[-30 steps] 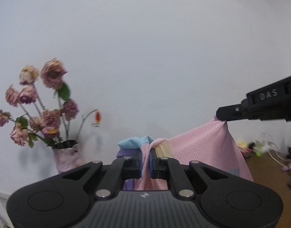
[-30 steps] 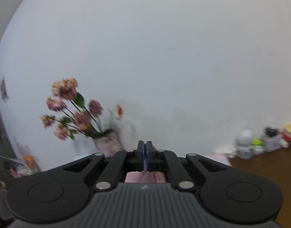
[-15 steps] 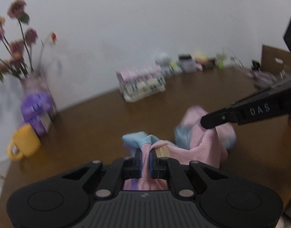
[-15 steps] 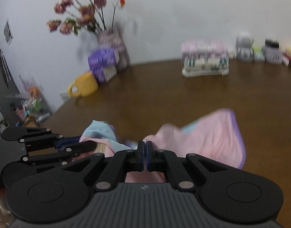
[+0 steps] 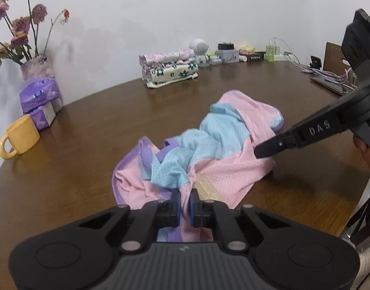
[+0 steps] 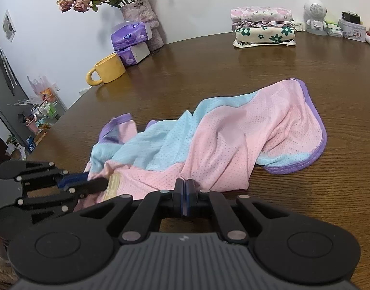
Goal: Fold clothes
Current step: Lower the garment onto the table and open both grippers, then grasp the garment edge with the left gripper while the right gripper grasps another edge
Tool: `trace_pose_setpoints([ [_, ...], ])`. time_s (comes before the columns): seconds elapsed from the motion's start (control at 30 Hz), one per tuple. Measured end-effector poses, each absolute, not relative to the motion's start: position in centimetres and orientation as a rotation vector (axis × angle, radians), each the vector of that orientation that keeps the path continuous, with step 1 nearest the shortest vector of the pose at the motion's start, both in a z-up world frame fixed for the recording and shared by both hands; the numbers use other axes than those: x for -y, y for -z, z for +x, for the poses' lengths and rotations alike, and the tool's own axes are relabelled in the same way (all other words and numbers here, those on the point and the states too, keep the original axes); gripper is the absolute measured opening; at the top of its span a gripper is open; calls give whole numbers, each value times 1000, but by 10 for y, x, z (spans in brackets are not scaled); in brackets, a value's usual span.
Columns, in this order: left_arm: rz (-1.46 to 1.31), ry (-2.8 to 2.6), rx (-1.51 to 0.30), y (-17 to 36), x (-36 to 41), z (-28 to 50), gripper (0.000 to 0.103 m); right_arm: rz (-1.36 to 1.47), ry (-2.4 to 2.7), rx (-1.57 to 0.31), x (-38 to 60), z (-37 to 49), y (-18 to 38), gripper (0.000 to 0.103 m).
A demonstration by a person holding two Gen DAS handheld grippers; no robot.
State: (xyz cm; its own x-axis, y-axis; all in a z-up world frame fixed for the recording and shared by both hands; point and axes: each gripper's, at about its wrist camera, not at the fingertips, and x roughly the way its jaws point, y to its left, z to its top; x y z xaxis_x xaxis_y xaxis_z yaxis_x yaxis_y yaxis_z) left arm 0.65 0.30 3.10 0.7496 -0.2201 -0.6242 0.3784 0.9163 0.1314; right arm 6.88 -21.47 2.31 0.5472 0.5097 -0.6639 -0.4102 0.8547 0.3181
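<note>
A pink, light-blue and purple mesh garment (image 5: pixel 223 169) (image 6: pixel 228 135) lies crumpled on the brown wooden table (image 5: pixel 88 145) (image 6: pixel 233 72). My left gripper (image 5: pixel 185 205) is shut on a pink fold at the garment's near edge, beside a yellowish label (image 5: pixel 206 188). The right wrist view shows the same gripper (image 6: pixel 100 183) at the lower left, pinching the cloth by that label (image 6: pixel 113 183). My right gripper (image 6: pixel 185 188) is shut on the pink near edge further right. In the left wrist view the right gripper (image 5: pixel 259 151) reaches in from the right, with its tip on the pink cloth.
A stack of folded floral clothes (image 5: pixel 169 66) (image 6: pixel 263 27) sits at the back. A yellow mug (image 5: pixel 20 135) (image 6: pixel 107 70), purple tissue packs (image 5: pixel 38 99) and a vase of roses (image 5: pixel 35 65) stand at the left. Small items and cables (image 5: pixel 330 72) line the back right.
Both grippers came down from facing the wall to table height. The garment, held up between them before, now rests crumpled on the table, still pinched by both.
</note>
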Motion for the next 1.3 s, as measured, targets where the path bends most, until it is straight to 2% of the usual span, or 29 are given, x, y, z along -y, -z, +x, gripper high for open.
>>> trace_pose_setpoints([
  [0.1, 255, 337, -651, -29, -3, 7, 7, 112, -552, -838, 213, 69, -23, 3],
  [0.17, 251, 341, -653, -31, -3, 8, 11, 83, -559, -850, 212, 69, -26, 8],
  [0.2, 243, 345, -656, -32, -4, 8, 14, 77, -562, -852, 212, 69, -27, 14],
  [0.27, 223, 355, -657, -36, -7, 8, 28, 68, -573, -848, 216, 68, -34, 31],
  [0.3, 211, 359, -650, -41, -10, 7, 41, 68, -576, -842, 218, 69, -37, 41],
  [0.33, 198, 362, -642, -45, -14, 7, 52, 69, -579, -834, 221, 70, -42, 44],
  [0.37, 185, 365, -633, -50, -17, 6, 55, 69, -581, -826, 224, 71, -47, 44],
  [0.43, 162, 362, -614, -60, -23, 7, 72, 58, -570, -811, 225, 80, -56, 48],
  [0.53, 135, 337, -599, -75, -28, 17, 84, 25, -550, -789, 224, 97, -67, 52],
  [0.83, 85, 276, -713, -87, -29, 72, 84, -80, -528, -876, 187, 164, -61, 53],
  [1.07, 94, 255, -795, -81, -26, 97, 83, -199, -489, -927, 171, 184, -44, 53],
  [1.17, 127, 248, -810, -77, -23, 102, 81, -218, -479, -941, 171, 186, -39, 52],
  [1.27, 140, 245, -827, -73, -21, 106, 72, -223, -483, -951, 173, 186, -36, 51],
  [1.3, 139, 249, -836, -72, -21, 107, 68, -229, -484, -951, 172, 186, -36, 47],
])
